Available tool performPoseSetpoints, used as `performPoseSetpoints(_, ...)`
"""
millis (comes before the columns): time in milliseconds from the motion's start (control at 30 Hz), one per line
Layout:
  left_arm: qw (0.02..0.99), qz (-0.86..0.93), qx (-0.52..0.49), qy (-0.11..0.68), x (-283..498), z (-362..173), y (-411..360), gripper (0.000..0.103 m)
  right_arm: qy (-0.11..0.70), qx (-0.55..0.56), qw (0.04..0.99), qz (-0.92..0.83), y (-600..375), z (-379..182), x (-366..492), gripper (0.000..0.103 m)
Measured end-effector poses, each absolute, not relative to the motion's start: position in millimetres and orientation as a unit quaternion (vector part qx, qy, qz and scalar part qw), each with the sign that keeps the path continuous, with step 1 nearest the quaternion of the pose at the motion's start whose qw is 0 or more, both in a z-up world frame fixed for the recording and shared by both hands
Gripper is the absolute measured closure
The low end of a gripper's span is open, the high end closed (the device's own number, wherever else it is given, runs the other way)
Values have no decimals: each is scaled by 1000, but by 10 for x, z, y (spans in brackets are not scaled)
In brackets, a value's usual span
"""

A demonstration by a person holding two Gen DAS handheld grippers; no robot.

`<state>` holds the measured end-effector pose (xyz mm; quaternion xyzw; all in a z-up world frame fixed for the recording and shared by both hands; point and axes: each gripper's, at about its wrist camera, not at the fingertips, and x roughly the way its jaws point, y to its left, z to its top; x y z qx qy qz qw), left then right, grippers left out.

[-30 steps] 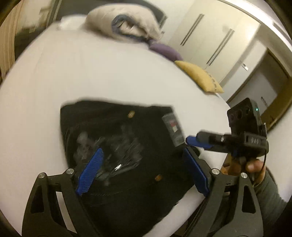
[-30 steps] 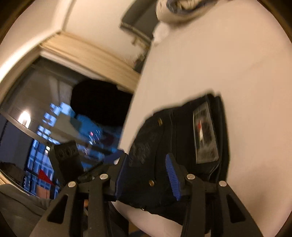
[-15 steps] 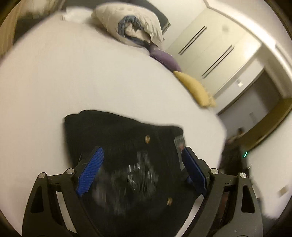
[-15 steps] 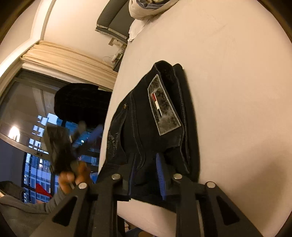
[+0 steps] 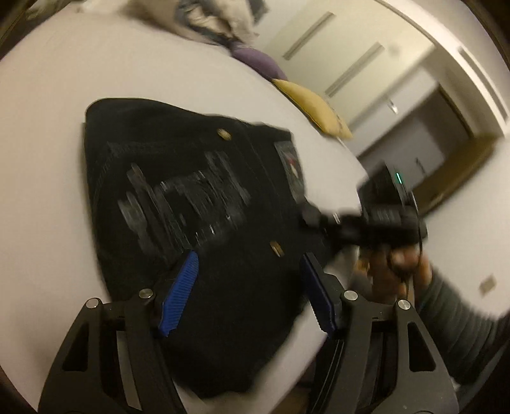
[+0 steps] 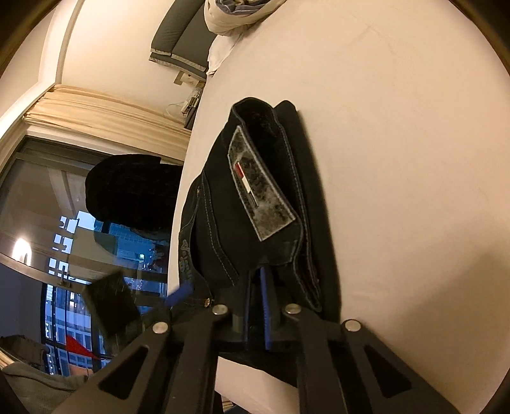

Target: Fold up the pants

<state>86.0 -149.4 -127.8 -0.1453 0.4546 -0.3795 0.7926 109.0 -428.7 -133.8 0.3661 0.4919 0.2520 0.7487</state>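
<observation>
Blurred print, hidden pads, cropped bedding

Motion blur smears the pale print on the folded black denim pants [image 5: 197, 203], leaving it unreadable. The right tongs' [image 6: 256, 305] blue pads are mostly buried in dark fabric, closing on it. The rumpled cream duvet [image 6: 236, 16] at the bed's far end is cut off by the picture's edge.

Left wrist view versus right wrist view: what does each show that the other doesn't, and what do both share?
Only the left wrist view shows the purple pillow, the yellow pillow, the wardrobe doors and the printed design on the pants. Its own left gripper is closing, the pads not yet pressing the cloth between them.

Only the right wrist view shows the window, the curtain and the right gripper pinching the pants' edge.

Both show the black pants folded on the white bed, their label and the rumpled bedding.
</observation>
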Motion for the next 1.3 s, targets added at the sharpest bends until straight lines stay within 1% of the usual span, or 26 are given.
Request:
performPoseSetpoints(67,797,-382,-136,448,719,-1251,-1455,38,484,358,758,251,-4260,-1320,1057,97)
performPoseSetpoints(167,805,-382,-104,442,634,-1301,-1454,38,480,339,771,245,-4230,-1248,1009,97)
performPoseSetpoints(233,814,-376,-76,436,557,-1317,-1521,38,476,319,780,250,-4185,-1083,972,84)
performPoseSetpoints(300,811,-375,-77,442,660,-1266,-1619,37,454,309,794,261,-4176,-864,907,48)
performPoseSetpoints(367,806,-381,-104,442,678,-1134,-1496,36,424,299,811,269,-4269,-633,856,37)
performPoseSetpoints(400,807,-377,-117,439,702,-1078,-1417,26,419,298,815,269,-4317,-592,866,37)
performPoseSetpoints(433,811,-368,-130,436,739,-1038,-1324,12,416,298,817,265,-4380,-551,908,36)
performPoseSetpoints(467,817,-353,-145,432,796,-1015,-1211,7,420,299,817,257,-4444,-551,976,36)
performPoseSetpoints(500,821,-343,-158,429,844,-1016,-1114,3,427,302,815,249,-4501,-584,1046,36)
performPoseSetpoints(600,815,-300,-189,458,1096,-1162,-876,3,457,319,795,241,-4571,-767,1320,36)
performPoseSetpoints(700,788,-299,-225,488,1309,-1294,-859,3,494,323,771,238,-4485,-984,1523,36)
performPoseSetpoints(800,769,-299,-225,519,1481,-1416,-970,3,526,313,755,237,-4387,-1169,1677,36)
performPoseSetpoints(833,769,-294,-216,524,1520,-1439,-1018,5,526,310,755,239,-4364,-1181,1707,36)
performPoseSetpoints(967,767,-283,-203,539,1680,-1489,-1141,6,538,292,750,249,-4254,-1183,1788,36)
performPoseSetpoints(1000,764,-281,-203,544,1726,-1507,-1176,9,540,285,751,250,-4241,-1175,1786,38)
performPoseSetpoints(1033,764,-279,-200,547,1769,-1514,-1212,20,543,276,753,248,-4216,-1171,1795,41)
performPoseSetpoints(1067,764,-275,-196,551,1791,-1510,-1220,29,547,268,755,243,-4199,-1171,1799,49)
performPoseSetpoints(1100,764,-267,-189,557,1839,-1540,-1270,43,549,267,756,238,-4199,-1175,1805,53)
performPoseSetpoints(1133,765,-260,-184,559,1850,-1532,-1257,54,549,267,757,232,-4210,-1172,1790,56)
performPoseSetpoints(1167,765,-255,-182,562,1868,-1536,-1253,57,548,265,759,229,-4221,-1174,1764,61)
performPoseSetpoints(1200,766,-250,-181,563,1876,-1533,-1239,64,547,256,765,224,-4200,-1146,1743,64)
performPoseSetpoints(1233,767,-246,-176,565,1881,-1519,-1282,67,545,247,770,221,-4167,-1107,1749,66)
performPoseSetpoints(1267,769,-245,-171,565,1874,-1506,-1286,68,542,232,778,217,-4125,-1057,1730,72)
performPoseSetpoints(1300,771,-243,-166,564,1868,-1486,-1294,72,540,221,783,214,-4095,-1011,1721,77)
